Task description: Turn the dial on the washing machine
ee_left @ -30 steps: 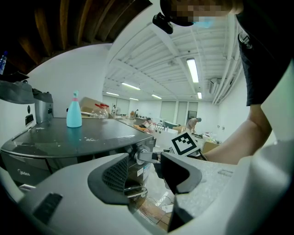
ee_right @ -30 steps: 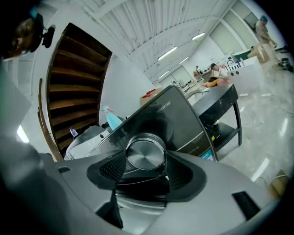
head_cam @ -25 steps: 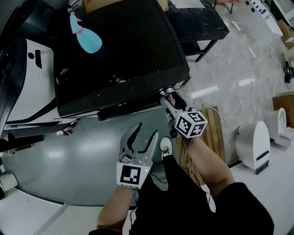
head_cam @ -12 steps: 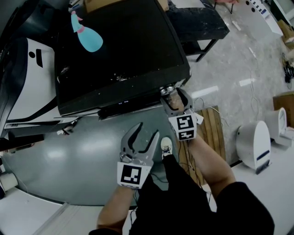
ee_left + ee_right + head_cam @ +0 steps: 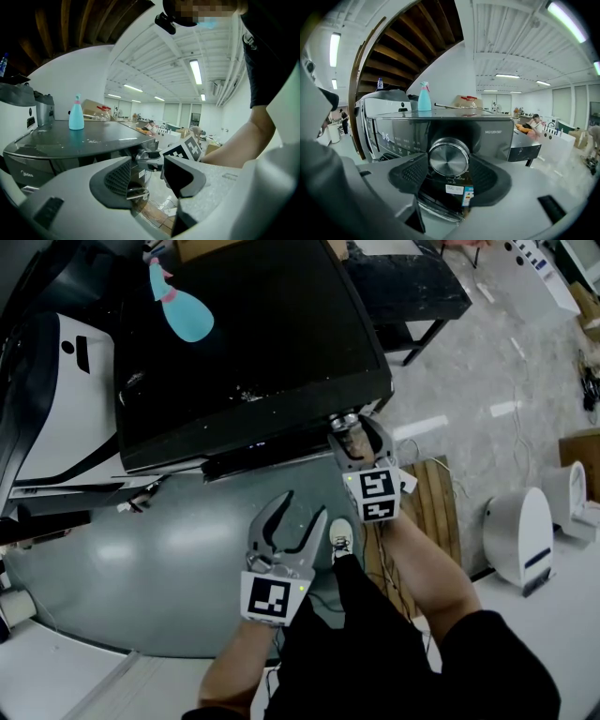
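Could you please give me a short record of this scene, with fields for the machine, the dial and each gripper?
machine: washing machine, dark glossy top
on top: blue spray bottle, upright
dial: silver dial, at the right end of the front panel
right gripper: right gripper, jaws just closed further, pads against both sides of the dial
left gripper: left gripper, jaws apart, nothing between them, held short of the machine

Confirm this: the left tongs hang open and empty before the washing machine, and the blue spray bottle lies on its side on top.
Wrong on the bottle: the blue spray bottle stands upright on top of the washing machine, as the left gripper view shows. The left tongs do hang open and empty before it.
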